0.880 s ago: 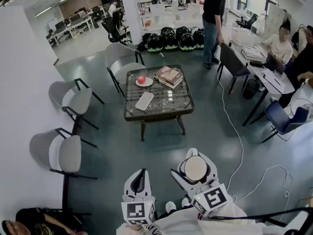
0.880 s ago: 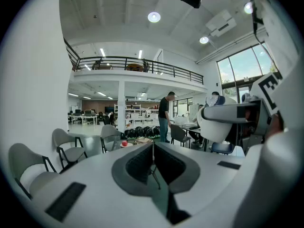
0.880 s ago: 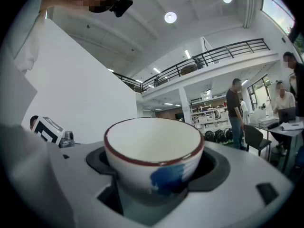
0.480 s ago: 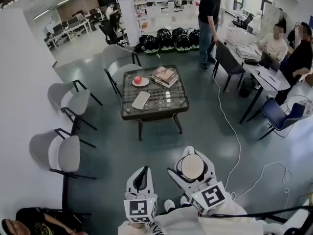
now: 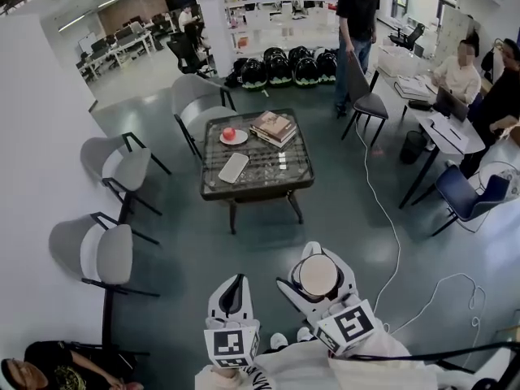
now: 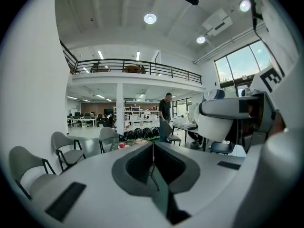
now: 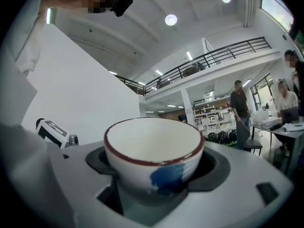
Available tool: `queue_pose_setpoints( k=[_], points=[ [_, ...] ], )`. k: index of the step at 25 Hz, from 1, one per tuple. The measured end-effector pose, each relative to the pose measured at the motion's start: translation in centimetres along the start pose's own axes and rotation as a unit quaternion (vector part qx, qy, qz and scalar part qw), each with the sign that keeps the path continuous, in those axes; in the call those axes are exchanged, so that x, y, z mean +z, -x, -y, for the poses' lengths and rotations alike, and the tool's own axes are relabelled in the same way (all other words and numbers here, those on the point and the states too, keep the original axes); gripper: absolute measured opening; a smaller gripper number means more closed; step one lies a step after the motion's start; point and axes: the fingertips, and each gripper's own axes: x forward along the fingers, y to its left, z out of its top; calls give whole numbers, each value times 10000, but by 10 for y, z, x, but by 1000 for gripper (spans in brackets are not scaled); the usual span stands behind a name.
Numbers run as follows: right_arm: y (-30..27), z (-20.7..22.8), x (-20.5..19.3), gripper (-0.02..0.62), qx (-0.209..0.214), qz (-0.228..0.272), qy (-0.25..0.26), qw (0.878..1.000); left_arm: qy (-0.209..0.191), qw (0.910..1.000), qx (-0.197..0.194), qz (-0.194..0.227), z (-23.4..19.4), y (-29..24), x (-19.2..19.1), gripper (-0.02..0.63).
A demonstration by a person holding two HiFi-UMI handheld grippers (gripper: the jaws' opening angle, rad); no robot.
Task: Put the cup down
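Note:
A white cup (image 7: 154, 156) with a dark red rim and a blue mark sits upright between the jaws of my right gripper (image 7: 156, 175), which is shut on its sides. From the head view the cup (image 5: 318, 275) shows from above inside the right gripper (image 5: 317, 276), held low in front of me, well short of the glass coffee table (image 5: 296, 184). My left gripper (image 5: 233, 294) hangs beside it to the left, its jaws together with nothing between them. In the left gripper view the left gripper (image 6: 153, 163) points toward the table.
On the table lie a plate with a red fruit (image 5: 234, 136), a stack of books (image 5: 273, 127) and a white flat object (image 5: 233, 166). Grey chairs (image 5: 112, 249) stand at the left. A white cable (image 5: 396, 242) runs on the floor. People stand and sit at desks (image 5: 443, 128) at the right.
The head view has shifted slightly, so the table sits a little further up-left in frame. The standing person has moved the dark chair. Both grippers keep their places and the cup stays held.

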Motion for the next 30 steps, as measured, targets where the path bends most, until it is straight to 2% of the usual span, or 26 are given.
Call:
queue_pose_setpoints(
  k=[10, 14, 19, 25, 30],
  points=[
    [3, 42, -3, 417, 233, -25, -86, 9997, -102, 9990, 419, 72, 20, -20, 1, 11],
    [7, 54, -8, 417, 242, -83, -179, 9995, -55, 9989, 466, -90, 30, -24, -11, 11],
    [4, 67, -7, 417, 238, -33, -209, 9995, -140, 9988, 458, -47, 36, -36, -6, 11],
    [-13, 80, -11, 417, 211, -37, -198, 9996, -183, 9989, 435, -52, 28, -58, -6, 11],
    [-47, 86, -11, 417, 179, -32, -125, 9998, -173, 9990, 418, -58, 2, -84, -4, 11]
  ],
)
